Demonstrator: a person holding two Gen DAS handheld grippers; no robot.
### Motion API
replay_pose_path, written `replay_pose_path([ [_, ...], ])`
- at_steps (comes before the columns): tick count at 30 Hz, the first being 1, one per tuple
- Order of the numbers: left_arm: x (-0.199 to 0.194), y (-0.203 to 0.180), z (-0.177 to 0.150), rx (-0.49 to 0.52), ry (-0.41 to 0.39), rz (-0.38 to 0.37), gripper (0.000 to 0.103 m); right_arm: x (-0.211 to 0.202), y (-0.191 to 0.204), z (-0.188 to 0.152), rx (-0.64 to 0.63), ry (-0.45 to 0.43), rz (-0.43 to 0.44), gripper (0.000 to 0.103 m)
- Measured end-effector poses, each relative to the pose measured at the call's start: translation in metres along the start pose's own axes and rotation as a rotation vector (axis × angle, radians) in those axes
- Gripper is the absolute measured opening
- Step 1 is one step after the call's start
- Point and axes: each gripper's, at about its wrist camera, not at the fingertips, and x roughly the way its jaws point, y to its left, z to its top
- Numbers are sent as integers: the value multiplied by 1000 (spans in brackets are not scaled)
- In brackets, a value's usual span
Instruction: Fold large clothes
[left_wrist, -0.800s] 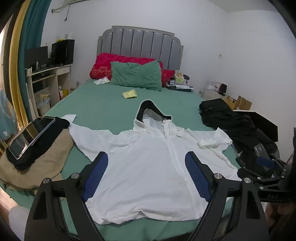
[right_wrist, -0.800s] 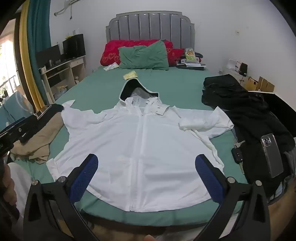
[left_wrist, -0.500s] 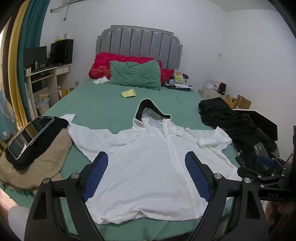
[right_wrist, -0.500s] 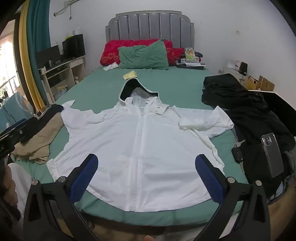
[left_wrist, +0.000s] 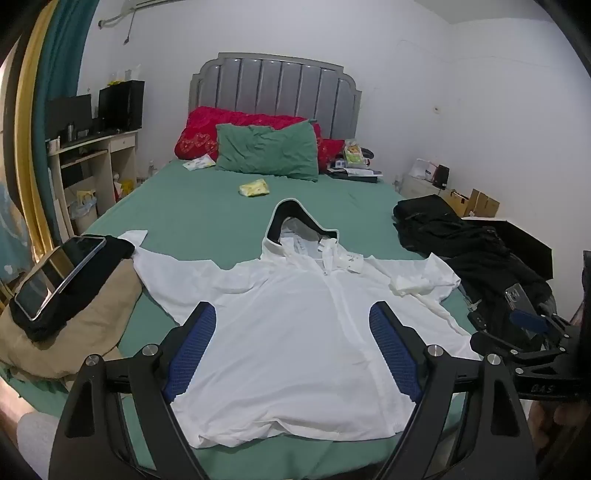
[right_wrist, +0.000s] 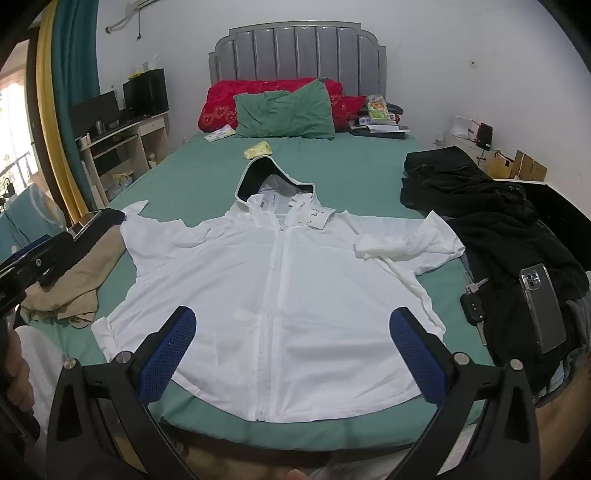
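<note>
Green bed (right_wrist: 351, 177): white jacket (right_wrist: 280, 295) lengthwise, hood toward headboard (right_wrist: 295, 51).

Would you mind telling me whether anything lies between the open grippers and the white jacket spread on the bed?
Nothing visible does. The white jacket lies flat and uncovered on the bed; the black clothes and tan garment sit beside it, the tan garment meeting one sleeve.

The tablet (right_wrist: 86, 221) (left edge) is mostly hidden behind clothes.
</note>
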Motion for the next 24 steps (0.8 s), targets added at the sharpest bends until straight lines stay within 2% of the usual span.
replay_pose_path([
  [24,-10,-5,5,4,-9,-9,88,0,-1,0,3,-1,3,103],
])
